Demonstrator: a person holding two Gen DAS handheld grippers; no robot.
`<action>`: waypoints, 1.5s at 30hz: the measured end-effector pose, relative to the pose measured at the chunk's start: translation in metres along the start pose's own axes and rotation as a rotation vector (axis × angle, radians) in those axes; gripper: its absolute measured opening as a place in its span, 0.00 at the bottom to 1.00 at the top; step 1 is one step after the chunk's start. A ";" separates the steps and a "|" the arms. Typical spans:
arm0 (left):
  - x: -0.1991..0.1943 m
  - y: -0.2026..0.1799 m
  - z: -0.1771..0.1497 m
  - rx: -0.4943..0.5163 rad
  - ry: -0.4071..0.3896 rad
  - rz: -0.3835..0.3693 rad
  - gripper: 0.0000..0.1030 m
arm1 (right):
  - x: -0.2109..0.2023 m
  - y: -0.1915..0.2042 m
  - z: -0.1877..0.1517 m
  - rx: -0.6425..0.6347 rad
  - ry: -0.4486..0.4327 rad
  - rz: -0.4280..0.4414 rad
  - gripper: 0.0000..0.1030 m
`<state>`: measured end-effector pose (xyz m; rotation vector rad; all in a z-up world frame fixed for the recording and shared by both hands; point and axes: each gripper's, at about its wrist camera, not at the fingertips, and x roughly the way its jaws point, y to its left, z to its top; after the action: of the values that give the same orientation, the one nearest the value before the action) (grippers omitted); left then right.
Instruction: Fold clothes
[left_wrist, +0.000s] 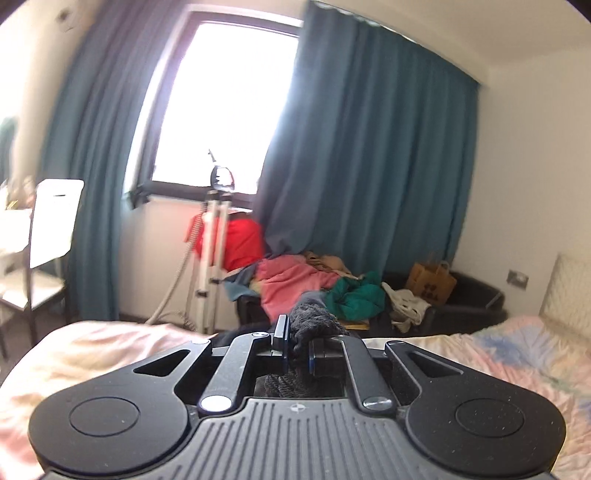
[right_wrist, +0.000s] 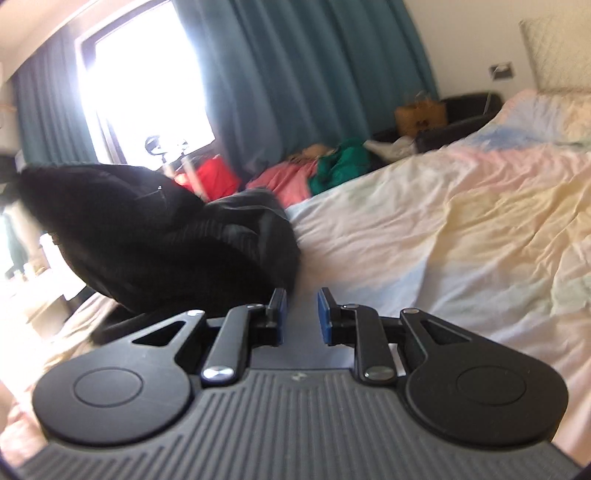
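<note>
Progress unclear. Left gripper (left_wrist: 297, 345) clenched on dark knit garment (left_wrist: 314, 321), lifted above bed (left_wrist: 480, 354). Right gripper (right_wrist: 299, 314) released, nothing between fingers; garment bulk (right_wrist: 155, 236) bunched just ahead-left of it, no flat fold visible. Clothes pile (left_wrist: 314, 284) waited far ahead.

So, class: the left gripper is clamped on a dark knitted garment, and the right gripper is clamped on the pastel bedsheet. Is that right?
One part is wrong. The right gripper is not clamped on anything: the right wrist view shows its jaws apart and empty above the pastel bedsheet. The left gripper is indeed shut on the dark knitted garment, as the left wrist view shows.
</note>
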<state>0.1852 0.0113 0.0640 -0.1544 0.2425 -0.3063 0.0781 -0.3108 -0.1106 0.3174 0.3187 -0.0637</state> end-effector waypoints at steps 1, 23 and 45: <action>-0.017 0.017 -0.004 -0.019 0.002 0.010 0.09 | -0.006 0.007 0.000 -0.017 0.004 0.016 0.22; -0.023 0.157 -0.103 -0.213 0.203 0.173 0.12 | 0.051 0.053 -0.045 -0.091 0.232 0.020 0.43; -0.050 0.170 -0.103 -0.365 0.187 0.103 0.10 | -0.021 0.067 -0.007 -0.208 0.087 0.075 0.11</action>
<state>0.1603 0.1760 -0.0558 -0.4732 0.4895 -0.1716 0.0641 -0.2445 -0.0901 0.1257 0.3956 0.0566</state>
